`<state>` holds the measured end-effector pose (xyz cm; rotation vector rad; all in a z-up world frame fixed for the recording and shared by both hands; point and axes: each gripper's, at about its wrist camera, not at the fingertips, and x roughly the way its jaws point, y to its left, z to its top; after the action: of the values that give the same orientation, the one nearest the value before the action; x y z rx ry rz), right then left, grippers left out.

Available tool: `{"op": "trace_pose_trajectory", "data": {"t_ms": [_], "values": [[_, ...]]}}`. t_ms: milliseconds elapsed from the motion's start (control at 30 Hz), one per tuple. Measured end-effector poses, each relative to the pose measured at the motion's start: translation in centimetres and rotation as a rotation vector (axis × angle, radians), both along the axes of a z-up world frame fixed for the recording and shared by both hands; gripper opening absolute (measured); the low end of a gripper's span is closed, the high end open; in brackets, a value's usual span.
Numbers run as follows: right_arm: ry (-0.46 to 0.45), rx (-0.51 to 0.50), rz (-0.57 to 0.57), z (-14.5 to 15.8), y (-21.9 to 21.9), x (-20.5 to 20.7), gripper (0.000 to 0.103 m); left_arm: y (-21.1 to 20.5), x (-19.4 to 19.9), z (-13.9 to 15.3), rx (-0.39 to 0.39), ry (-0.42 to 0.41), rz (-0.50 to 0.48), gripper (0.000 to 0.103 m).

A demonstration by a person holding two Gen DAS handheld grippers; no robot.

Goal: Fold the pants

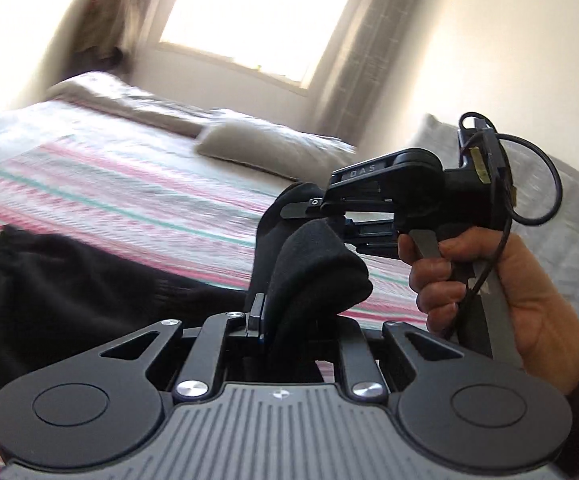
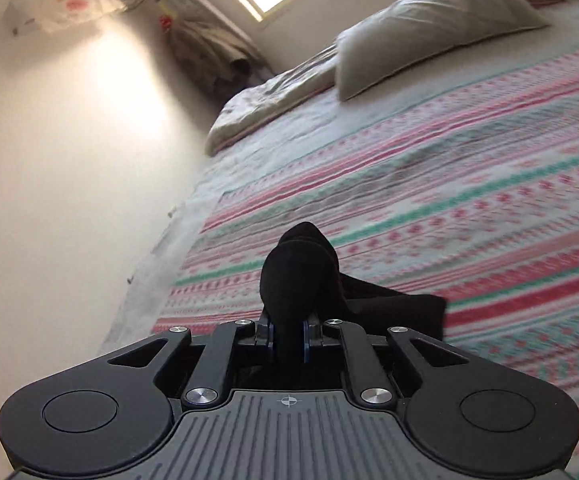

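The black pants (image 1: pixel 69 292) lie partly on the striped bedspread (image 1: pixel 129 196) and partly lifted. My left gripper (image 1: pixel 277 316) is shut on a bunched fold of the black pants, which bulges up over the fingers. In the left wrist view my right gripper (image 1: pixel 309 208) is held by a hand just ahead and to the right, shut on the same cloth. In the right wrist view my right gripper (image 2: pixel 288 340) pinches a wad of the black pants (image 2: pixel 301 276); more of the cloth trails to the right on the bedspread (image 2: pixel 449 200).
A grey pillow (image 1: pixel 273 148) and rumpled bedding lie at the head of the bed under a bright window (image 1: pixel 257 16). A grey blanket (image 1: pixel 569 240) lies at the right. A white wall (image 2: pixel 69 160) borders the bed's left side.
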<state>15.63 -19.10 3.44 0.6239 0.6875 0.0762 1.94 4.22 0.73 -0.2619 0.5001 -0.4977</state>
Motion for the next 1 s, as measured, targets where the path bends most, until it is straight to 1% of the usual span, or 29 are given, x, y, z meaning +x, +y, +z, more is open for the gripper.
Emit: {"op": "trace_pose_trajectory", "data": {"t_ms": [133, 267, 367, 400, 467, 500, 533, 567, 600, 633, 667, 700, 733, 767, 800, 900, 1000], "values": [[0.016, -0.018, 0.062, -0.5, 5.0, 3.1, 0.011, 3.6, 1.1, -0.1, -0.009, 0.034, 0.088, 0.014], [0.032, -0.039, 0.113, -1.5, 9.4, 5.9, 0.012, 6.3, 2.5, -0.4, -0.016, 0.090, 0.163, 0.014], [0.041, -0.044, 0.147, -2.5, 12.2, 7.7, 0.012, 7.7, 3.7, -0.4, 0.019, 0.144, 0.212, 0.015], [0.045, -0.048, 0.157, -2.9, 13.0, 8.2, 0.013, 8.0, 3.9, -0.5, 0.025, 0.167, 0.214, 0.015], [0.056, -0.062, 0.175, -3.8, 14.3, 9.2, 0.016, 9.0, 4.5, -0.9, 0.041, 0.215, 0.178, 0.017], [0.065, -0.075, 0.182, -4.3, 14.9, 9.7, 0.019, 9.2, 4.8, -1.1, 0.054, 0.231, 0.145, 0.020], [0.078, -0.092, 0.181, -4.7, 15.4, 10.0, 0.020, 9.6, 4.8, -1.2, 0.067, 0.233, 0.127, 0.023], [0.090, -0.106, 0.175, -5.2, 15.6, 10.2, 0.023, 10.0, 4.8, -1.2, 0.067, 0.227, 0.119, 0.027], [0.097, -0.109, 0.171, -5.5, 15.7, 10.4, 0.028, 10.3, 4.9, -1.3, 0.065, 0.220, 0.106, 0.040], [0.097, -0.097, 0.171, -5.8, 15.3, 10.4, 0.032, 10.6, 4.8, -1.4, 0.062, 0.209, 0.091, 0.058], [0.092, -0.074, 0.175, -5.9, 14.9, 10.3, 0.042, 10.7, 5.0, -1.4, 0.060, 0.195, 0.084, 0.064], [0.085, -0.053, 0.179, -5.8, 14.6, 10.0, 0.053, 10.7, 4.8, -1.5, 0.061, 0.180, 0.076, 0.067], [0.078, -0.041, 0.181, -5.5, 14.2, 9.6, 0.058, 10.8, 5.1, -1.5, 0.063, 0.171, 0.060, 0.068], [0.070, -0.042, 0.180, -5.0, 13.9, 9.0, 0.066, 10.8, 5.3, -1.4, 0.061, 0.169, 0.052, 0.068], [0.060, -0.053, 0.180, -4.6, 13.6, 8.6, 0.070, 10.9, 5.7, -1.5, 0.054, 0.172, 0.052, 0.069], [0.037, -0.128, 0.193, -3.0, 12.9, 7.3, 0.071, 10.8, 7.2, -1.5, 0.045, 0.169, 0.046, 0.070], [0.031, -0.246, 0.211, -1.8, 12.8, 5.7, 0.071, 10.0, 8.3, -1.9, 0.072, 0.159, 0.057, 0.070]]}}
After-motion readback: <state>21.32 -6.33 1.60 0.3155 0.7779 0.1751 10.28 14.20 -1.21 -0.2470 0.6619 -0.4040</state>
